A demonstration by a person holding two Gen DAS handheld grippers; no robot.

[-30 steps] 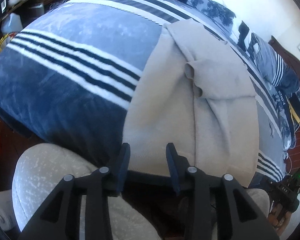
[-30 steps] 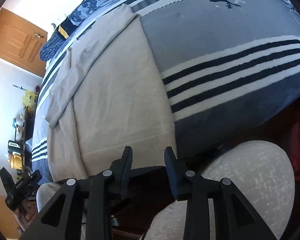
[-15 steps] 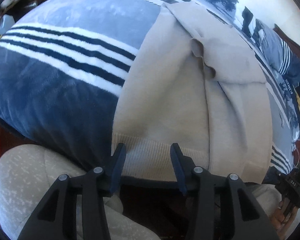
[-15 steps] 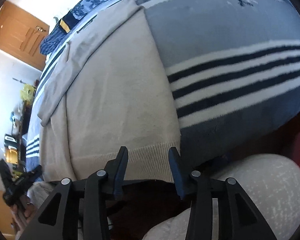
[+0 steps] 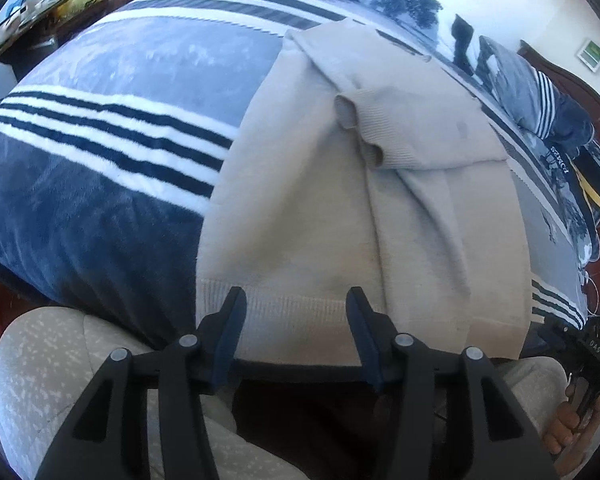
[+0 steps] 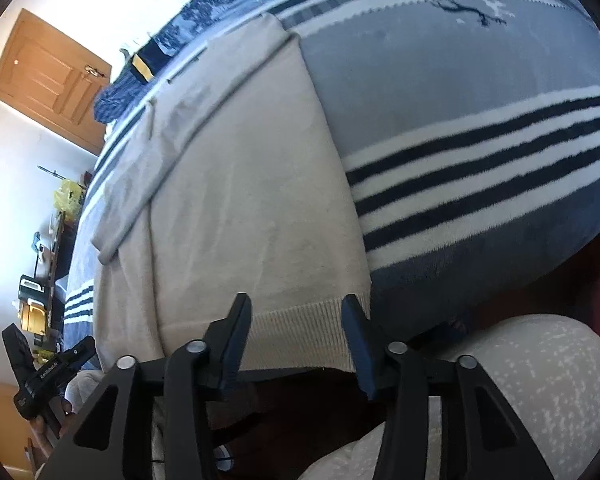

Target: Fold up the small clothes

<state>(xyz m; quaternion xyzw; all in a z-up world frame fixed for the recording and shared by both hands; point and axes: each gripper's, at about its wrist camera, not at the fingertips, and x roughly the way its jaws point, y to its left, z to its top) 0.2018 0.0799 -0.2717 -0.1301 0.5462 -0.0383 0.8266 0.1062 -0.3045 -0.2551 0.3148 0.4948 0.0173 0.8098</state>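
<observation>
Left gripper (image 5: 296, 316) wide open at the ribbed hem of a beige sweater (image 5: 340, 184), holding nothing, right gripper (image 6: 296, 320) likewise spread and empty at the hem's other corner, sweater flat on a striped blue blanket (image 5: 100, 128), sleeves folded in.

Left claw (image 5: 296, 316) and right claw (image 6: 296, 320) — both spread wide, level.
</observation>
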